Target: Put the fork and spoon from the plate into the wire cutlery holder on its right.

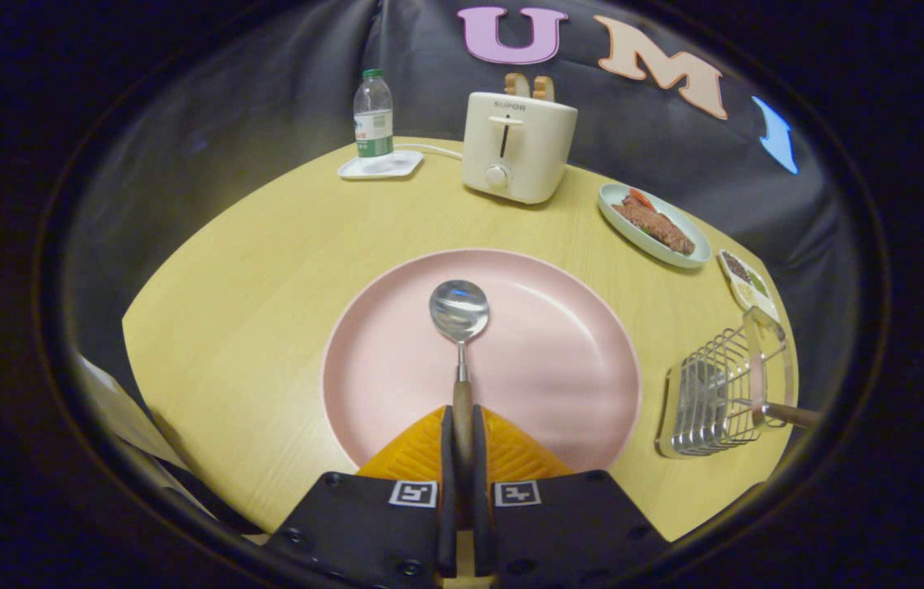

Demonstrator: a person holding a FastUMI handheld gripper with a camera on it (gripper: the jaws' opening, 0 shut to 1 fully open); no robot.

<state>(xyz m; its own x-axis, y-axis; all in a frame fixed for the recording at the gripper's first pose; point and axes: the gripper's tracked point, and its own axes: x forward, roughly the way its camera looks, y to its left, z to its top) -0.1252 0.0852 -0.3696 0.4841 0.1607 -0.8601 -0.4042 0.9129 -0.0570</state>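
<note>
The hand-held gripper [463, 433] has its two fingers pressed together on the wooden handle of the spoon [459, 327], pinching it between them. The spoon points straight ahead of the fingers, its shiny bowl over the middle of the pink plate [560, 368], which sits on the pale wooden desk [249, 270]. To the right of the plate stands the wire cutlery holder [707, 401], near the desk's edge, with a wooden-handled utensil [789, 415] already in it, the handle sticking out to the right; whether this is the fork cannot be told. Beyond the plate stands a cream toaster [518, 147] with bread showing at its top. To the toaster's left a plastic bottle [373, 114] stands on a small white tray [381, 167]. To its right lies an oval dish of food [654, 225], and further right a small dish [746, 282].
</note>
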